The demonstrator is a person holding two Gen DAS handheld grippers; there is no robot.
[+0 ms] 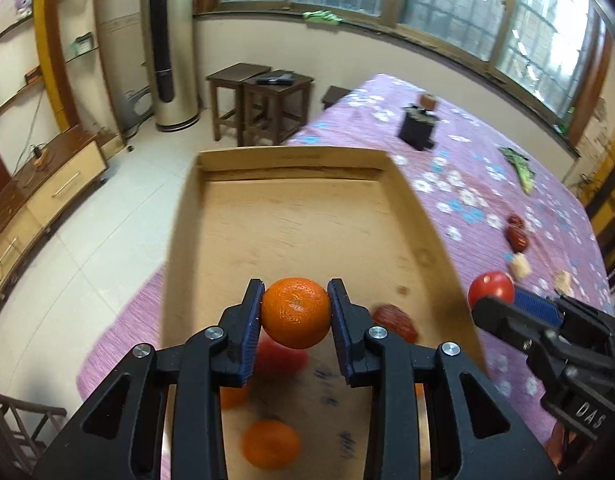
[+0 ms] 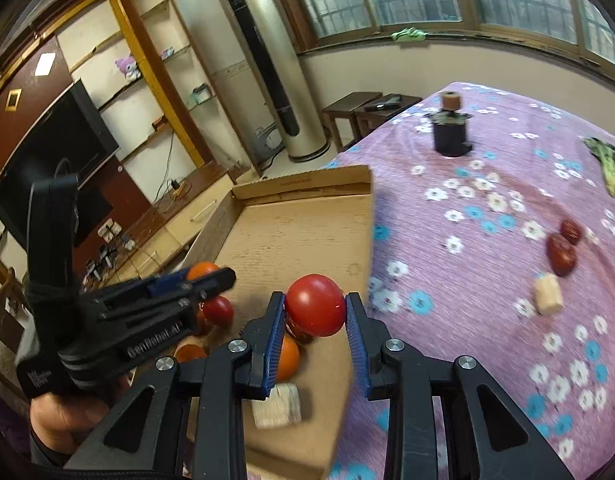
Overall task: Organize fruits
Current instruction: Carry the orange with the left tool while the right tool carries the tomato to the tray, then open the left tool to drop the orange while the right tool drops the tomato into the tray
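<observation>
Now carrying: left gripper (image 1: 295, 314) clamped on orange (image 1: 295, 313), right gripper (image 2: 315, 312) on tomato (image 2: 315, 310); next, lowering into cardboard tray (image 1: 291, 168).

Covered with a purple flowered cloth (image 2: 487, 264), the supporting surface, bed or table, cannot be told. Lying directly on the cloth: a shallow cardboard box (image 2: 307, 224) at its left edge; a black cup (image 2: 451, 136) far back; a green leafy vegetable (image 2: 607, 168) at the far right; two dark red dates (image 2: 563, 248) touching each other; just beside them a pale cork-like block (image 2: 549, 300). Lying in the box: oranges (image 1: 271, 444), red fruit (image 2: 219, 310), another pale block (image 2: 277, 406).
</observation>
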